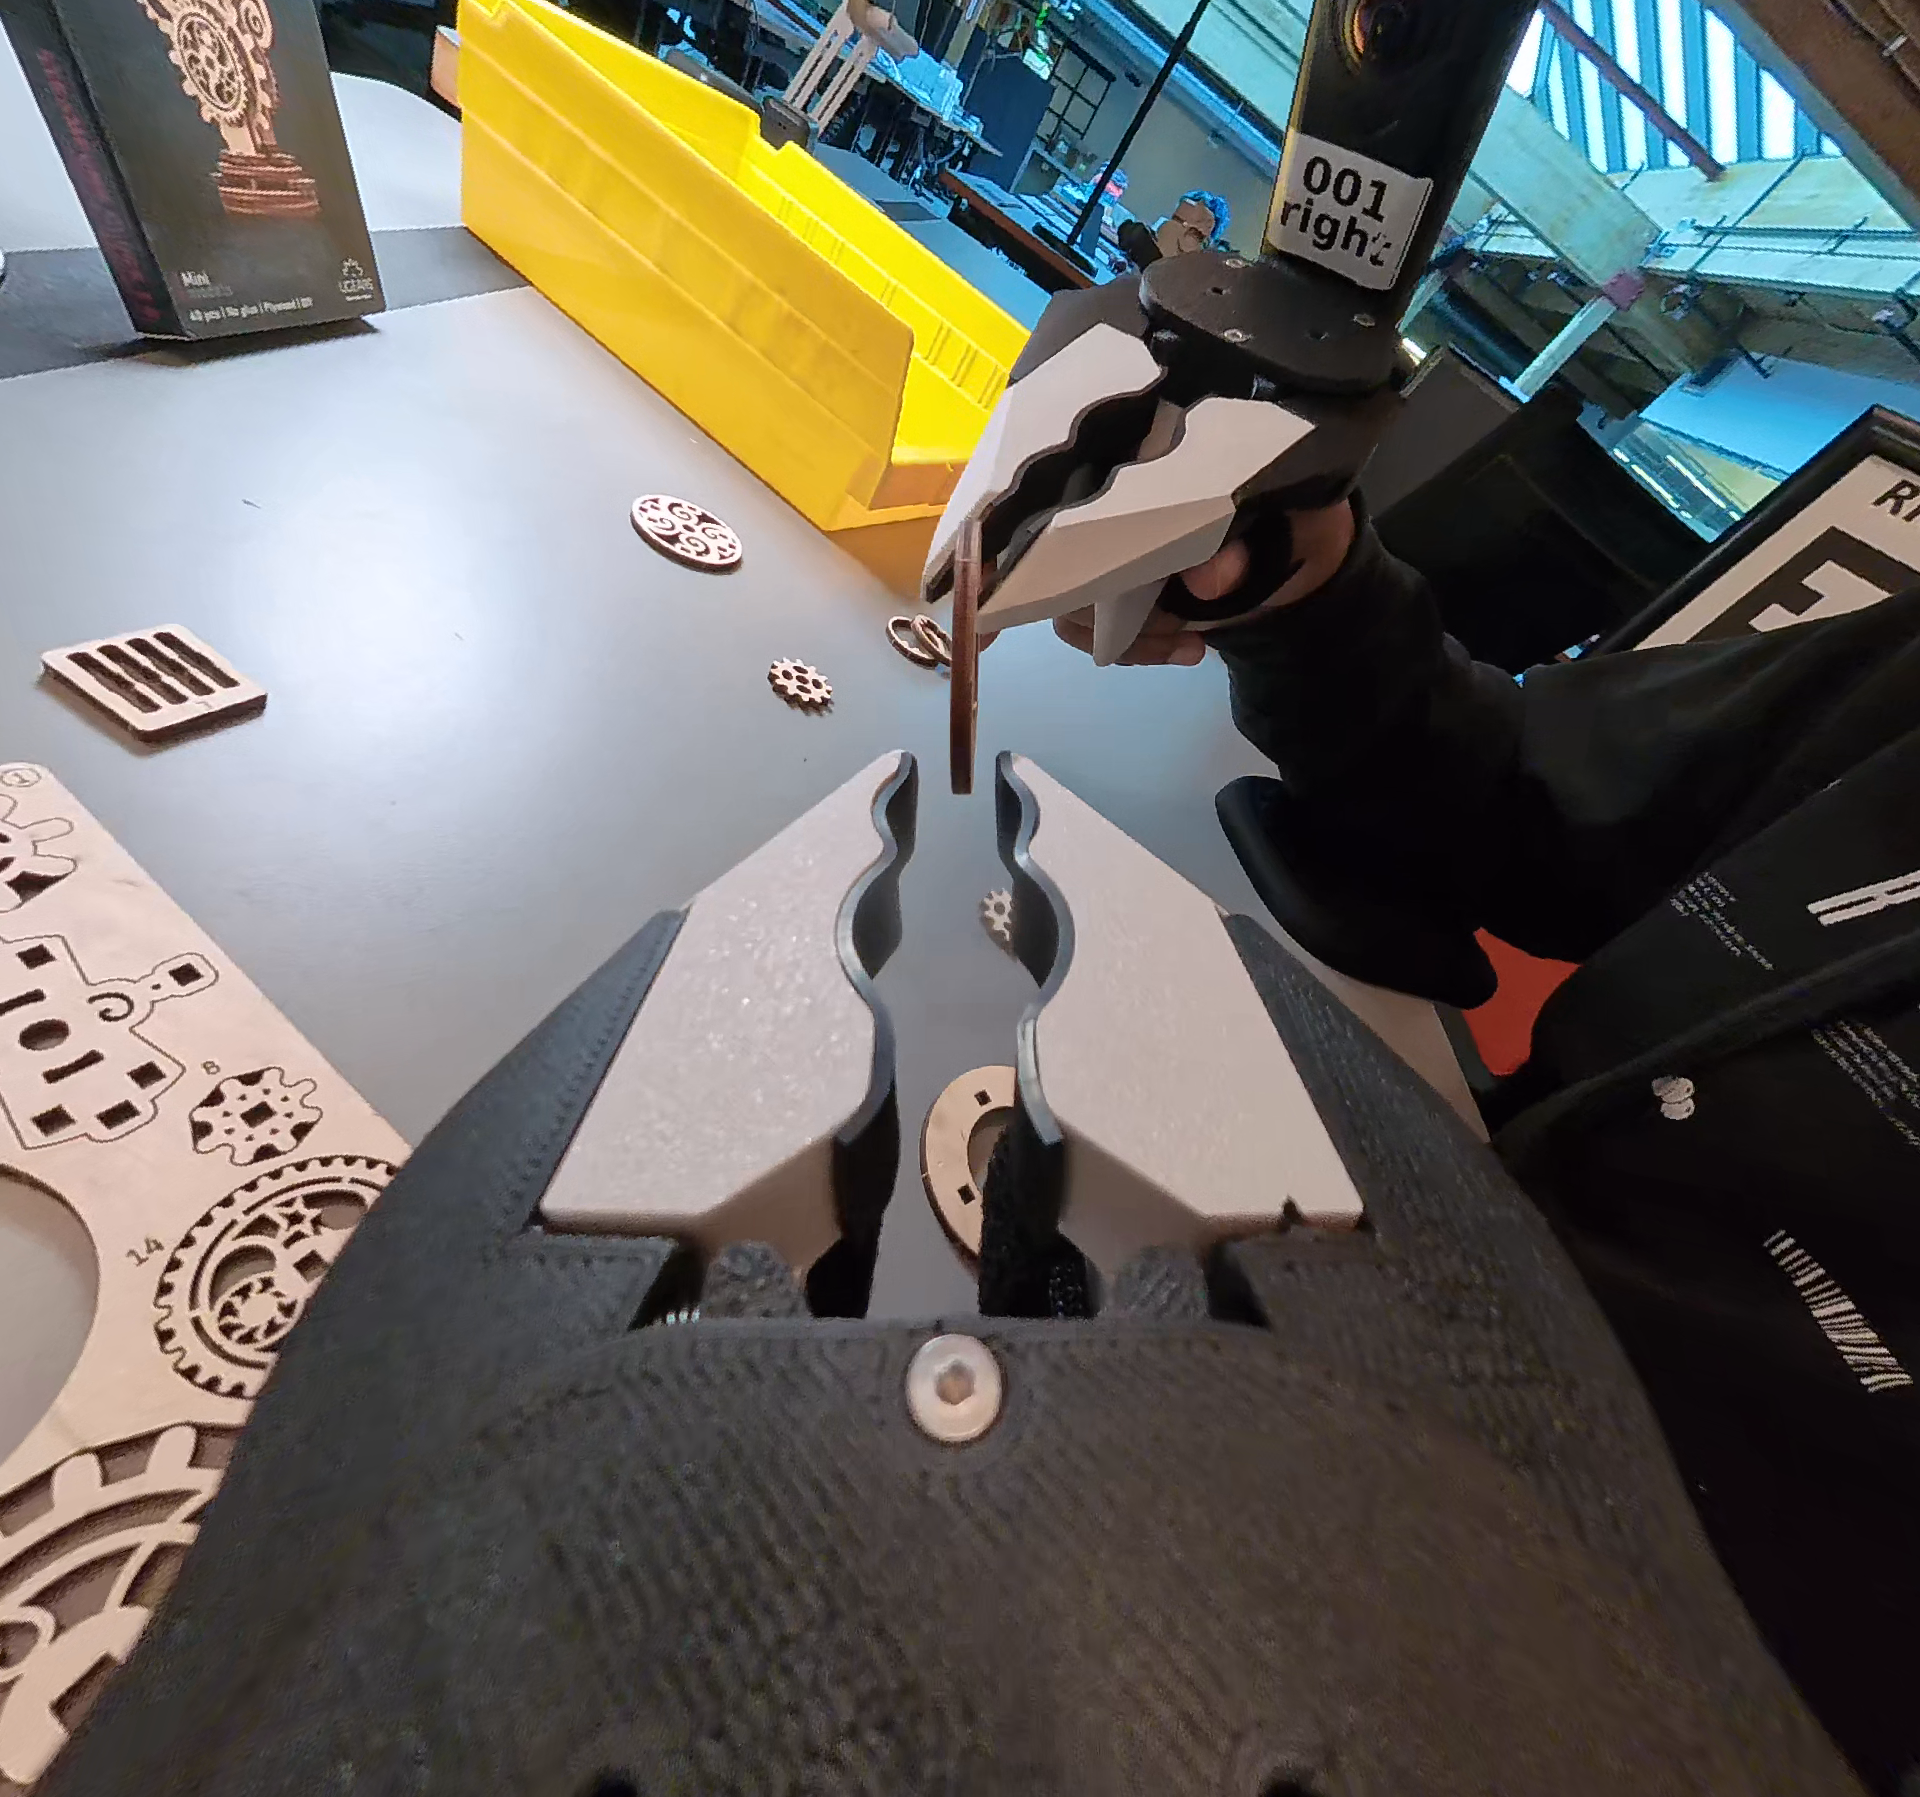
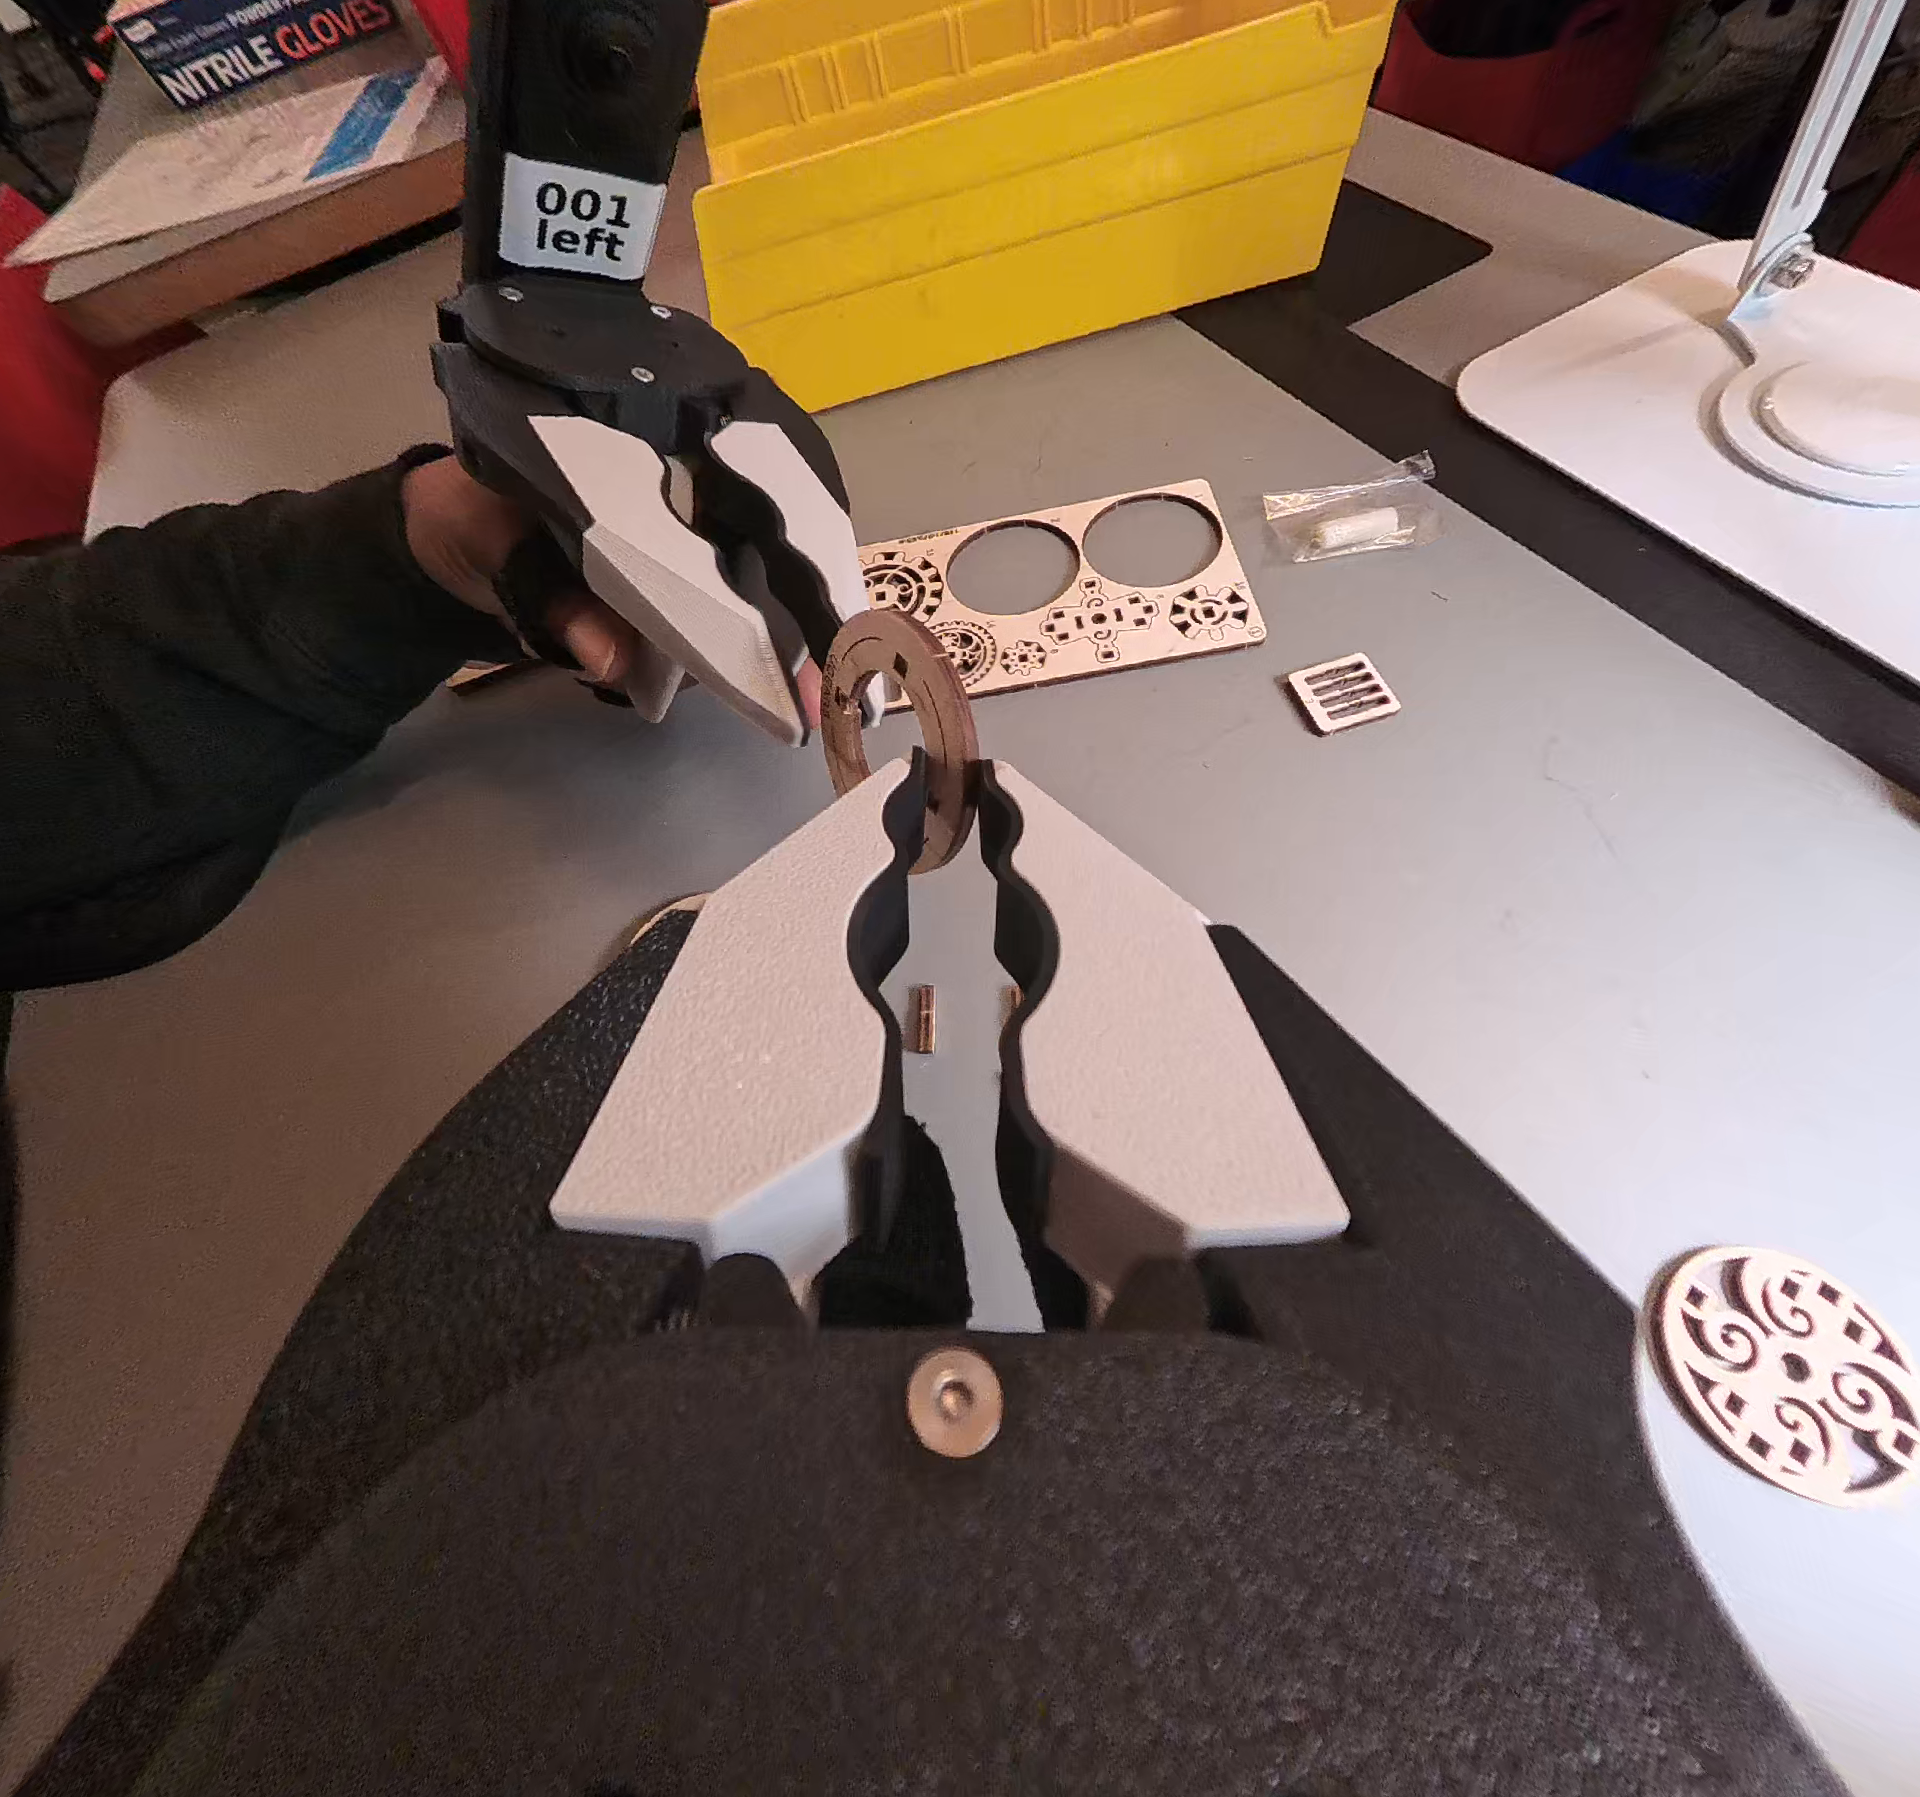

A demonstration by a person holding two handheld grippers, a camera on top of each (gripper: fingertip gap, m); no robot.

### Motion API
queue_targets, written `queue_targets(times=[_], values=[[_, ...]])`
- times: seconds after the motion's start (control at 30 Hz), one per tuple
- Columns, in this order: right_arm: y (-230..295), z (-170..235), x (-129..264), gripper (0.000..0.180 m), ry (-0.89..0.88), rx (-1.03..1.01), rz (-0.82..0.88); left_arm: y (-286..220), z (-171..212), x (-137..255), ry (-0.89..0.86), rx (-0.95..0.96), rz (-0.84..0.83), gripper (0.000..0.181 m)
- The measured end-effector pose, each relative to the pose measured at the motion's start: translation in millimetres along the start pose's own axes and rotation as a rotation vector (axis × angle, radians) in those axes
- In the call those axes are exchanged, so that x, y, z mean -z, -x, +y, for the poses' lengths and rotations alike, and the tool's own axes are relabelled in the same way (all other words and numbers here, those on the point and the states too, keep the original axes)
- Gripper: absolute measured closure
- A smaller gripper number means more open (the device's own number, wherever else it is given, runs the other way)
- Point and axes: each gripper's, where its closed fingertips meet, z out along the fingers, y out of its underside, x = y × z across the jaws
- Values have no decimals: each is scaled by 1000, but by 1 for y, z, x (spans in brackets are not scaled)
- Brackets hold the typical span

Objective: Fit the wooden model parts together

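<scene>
**A:** Above the bench [image 1: 416, 542], left wrist view: what does the left gripper [image 1: 956, 781] have?

**B:** Nothing. Its jaws stand apart, and the lower edge of the ring [image 1: 964, 698] hangs just off the tips, edge-on. The right gripper [image 1: 961, 563] grasps that ring at its top. A second ring [image 1: 961, 1155] lies flat on the bench under the left fingers [image 1: 727, 1020].

**A:** What else lies there?

**B:** A patterned disc [image 1: 687, 532] near the yellow bin's [image 1: 707, 272] end, a small gear [image 1: 800, 683] nearer, a slotted grille [image 1: 154, 679] toward the left edge, the parts sheet [image 1: 156, 1176] at the near left, and the kit box [image 1: 197, 95] upright at the far left.

**A:** And the right wrist view?

**B:** The right gripper [image 2: 948, 781] is clenched on the ring [image 2: 899, 708], which stands upright, its hole facing the camera. The left gripper [image 2: 836, 708] comes from the left, released, its tips at the ring's upper left; whether they touch it I cannot tell. The sheet [image 2: 1060, 594] and grille [image 2: 1343, 693] lie beyond, before the bin [image 2: 1039, 220]. The disc [image 2: 1792, 1373] sits at the near right edge. Two small pegs [image 2: 923, 1018] lie under the right fingers [image 2: 758, 1051].
</scene>
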Motion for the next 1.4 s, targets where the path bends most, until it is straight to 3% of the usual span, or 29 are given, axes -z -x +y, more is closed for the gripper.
queue_targets(times=[0.13,0.67,0.77,0.83,0.93,1.1,1.2,1.4], values=[[4,-2,0,173,-3,23,1,-1,-1,1,-17,20,27,178],[10,-14,6,166,-84,-31,-63,-12,-11,8,-115,326,263,179],[6,-14,7,154,-93,42,-20,6,-5,7,-105,440,179,179],[12,-11,6,152,-83,208,-1,22,4,6,-92,536,94,179],[20,18,-13,154,54,452,27,36,18,3,-48,591,-7,179],[-3,56,-54,160,238,658,165,40,28,-1,-3,594,-57,176],[-9,61,-63,175,285,686,172,43,34,0,26,585,-81,181],[-9,67,-59,175,349,683,138,45,51,13,204,463,-195,164]])
